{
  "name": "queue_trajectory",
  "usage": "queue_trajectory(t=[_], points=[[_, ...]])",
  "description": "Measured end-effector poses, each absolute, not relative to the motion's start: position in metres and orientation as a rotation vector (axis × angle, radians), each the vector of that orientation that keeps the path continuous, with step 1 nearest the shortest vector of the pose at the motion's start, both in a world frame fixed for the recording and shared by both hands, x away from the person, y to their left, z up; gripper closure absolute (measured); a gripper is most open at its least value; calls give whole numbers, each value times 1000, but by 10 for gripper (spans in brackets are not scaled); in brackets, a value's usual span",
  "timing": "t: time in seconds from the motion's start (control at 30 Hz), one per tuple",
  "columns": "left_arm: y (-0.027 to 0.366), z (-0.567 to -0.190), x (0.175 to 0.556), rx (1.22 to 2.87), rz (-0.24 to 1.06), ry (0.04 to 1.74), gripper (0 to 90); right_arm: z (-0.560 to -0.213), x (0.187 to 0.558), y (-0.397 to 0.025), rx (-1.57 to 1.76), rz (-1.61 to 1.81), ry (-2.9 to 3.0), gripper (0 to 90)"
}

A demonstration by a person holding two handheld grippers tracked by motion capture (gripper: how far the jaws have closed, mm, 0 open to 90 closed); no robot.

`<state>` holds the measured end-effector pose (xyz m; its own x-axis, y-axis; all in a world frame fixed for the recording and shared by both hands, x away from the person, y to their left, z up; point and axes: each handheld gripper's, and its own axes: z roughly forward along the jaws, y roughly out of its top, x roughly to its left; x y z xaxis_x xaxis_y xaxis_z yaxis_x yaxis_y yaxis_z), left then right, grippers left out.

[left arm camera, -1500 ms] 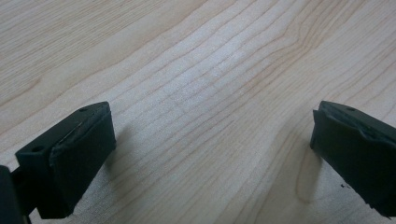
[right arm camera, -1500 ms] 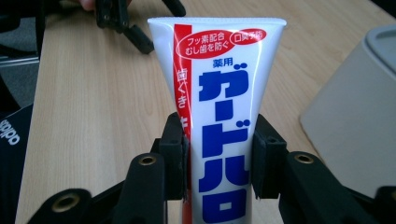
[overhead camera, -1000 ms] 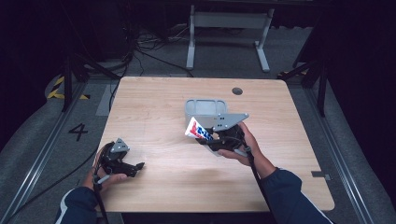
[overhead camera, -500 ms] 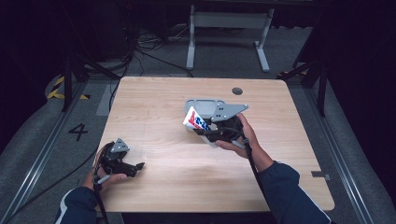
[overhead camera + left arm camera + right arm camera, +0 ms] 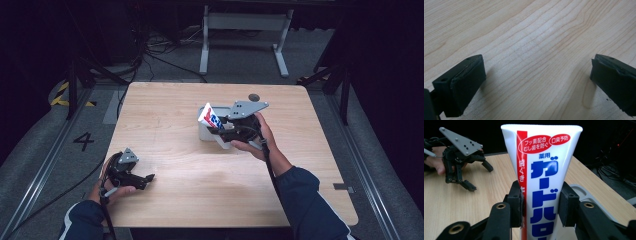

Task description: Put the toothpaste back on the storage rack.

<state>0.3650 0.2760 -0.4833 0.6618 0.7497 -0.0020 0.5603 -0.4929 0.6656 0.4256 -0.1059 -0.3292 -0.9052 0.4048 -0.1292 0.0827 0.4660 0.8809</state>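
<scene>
A white toothpaste tube (image 5: 541,175) with a red stripe and blue lettering stands upright between the jaws of my right gripper (image 5: 540,202), which is shut on its lower part. In the high view the tube (image 5: 210,117) is held tilted over the left end of a grey tray (image 5: 202,134) at the table's middle. My left gripper (image 5: 142,179) rests near the front left of the table, away from both. Its jaws (image 5: 536,77) stand wide apart over bare wood with nothing between them.
The wooden table (image 5: 175,100) has a small dark round disc (image 5: 254,97) behind the tray. The tray's rim (image 5: 586,192) lies just right of the tube. Beyond the table's far edge stand a metal frame leg (image 5: 205,40) and floor cables.
My right gripper has carried the tube farther from the person, over the grey tray, which it now largely covers. The left gripper has stayed in place, open.
</scene>
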Motion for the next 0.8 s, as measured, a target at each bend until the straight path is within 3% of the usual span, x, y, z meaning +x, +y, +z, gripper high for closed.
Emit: queue_trajectory(t=[0.8], points=[[276,-483,365,2229,374,1016,4,-304,449,-107,456,1485,2285,622]])
